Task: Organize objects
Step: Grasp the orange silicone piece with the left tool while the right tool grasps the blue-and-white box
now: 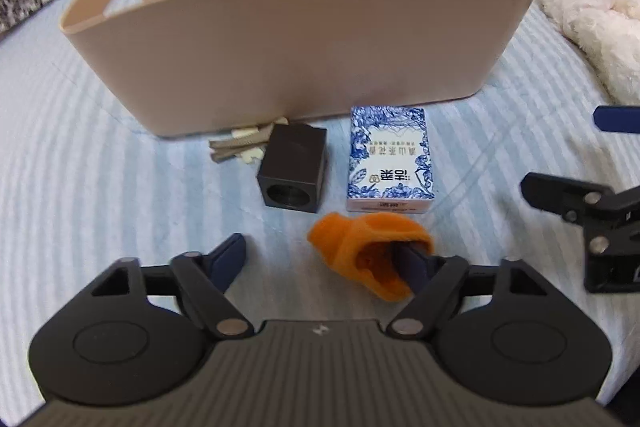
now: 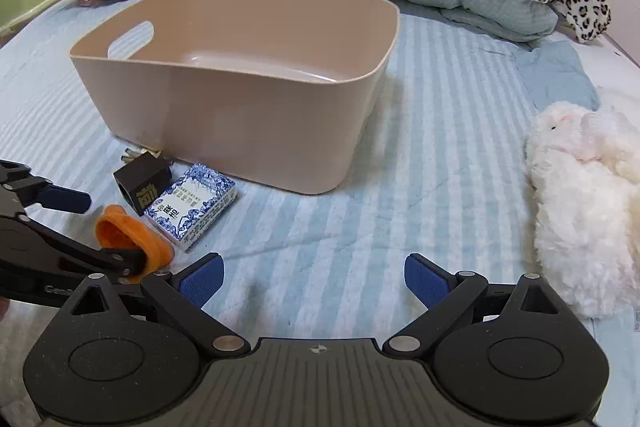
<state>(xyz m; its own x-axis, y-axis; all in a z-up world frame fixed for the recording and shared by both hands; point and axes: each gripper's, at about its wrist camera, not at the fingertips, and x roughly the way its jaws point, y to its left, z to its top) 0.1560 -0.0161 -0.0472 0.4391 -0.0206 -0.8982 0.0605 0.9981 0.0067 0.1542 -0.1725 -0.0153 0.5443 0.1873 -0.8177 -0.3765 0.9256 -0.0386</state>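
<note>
On the striped bedspread [image 1: 80, 155], a few flat beige pieces [image 1: 236, 145] are seen against the near wall of the beige bin [image 1: 304, 39]; next come the black block [image 1: 294, 169] and the blue-patterned box [image 1: 390, 159]. Just nearer, the orange cloth piece [image 1: 368, 253] is entered by one finger of the left gripper [image 1: 324, 259], spread wide. Farther right, the right gripper [image 2: 314, 277] is held released, the white plush [image 2: 584, 203] beyond.

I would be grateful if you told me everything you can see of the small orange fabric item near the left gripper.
The orange fabric piece is a small, soft, fleece-like pouch, crumpled, with an open mouth facing the left gripper. It lies on the striped blue bedcover, just in front of the blue-and-white floral box. One blue finger of the open left gripper reaches into its opening; the other stands well clear. It is outside the beige bin.
</note>
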